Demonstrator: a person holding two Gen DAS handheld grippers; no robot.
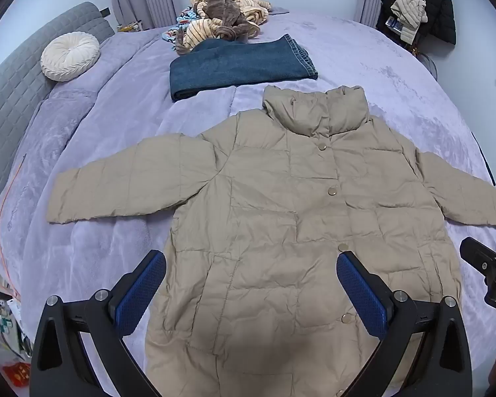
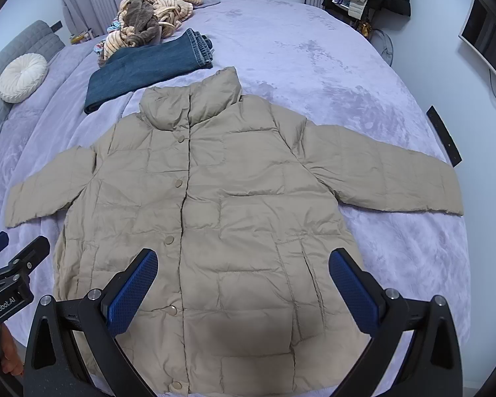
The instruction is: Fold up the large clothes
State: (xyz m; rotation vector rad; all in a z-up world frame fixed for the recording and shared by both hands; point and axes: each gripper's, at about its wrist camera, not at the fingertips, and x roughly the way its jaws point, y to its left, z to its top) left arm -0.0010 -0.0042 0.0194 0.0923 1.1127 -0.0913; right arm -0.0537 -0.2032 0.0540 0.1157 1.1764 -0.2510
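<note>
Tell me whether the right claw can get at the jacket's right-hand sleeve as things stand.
Probably yes: the right claw is open above the jacket, and the sleeve lies flat on the blanket, uncovered.

Jacket (image 1: pixel 274 218): beige quilted puffer, long-sleeved, high stand collar. Lies flat and face up on the lavender bed (image 1: pixel 396 99), unfolded, front closed with a row of round snaps down the middle. Both sleeves spread outward to the sides. Collar points toward the far end of the bed, hem toward the near edge. Fabric lightly creased.
</note>
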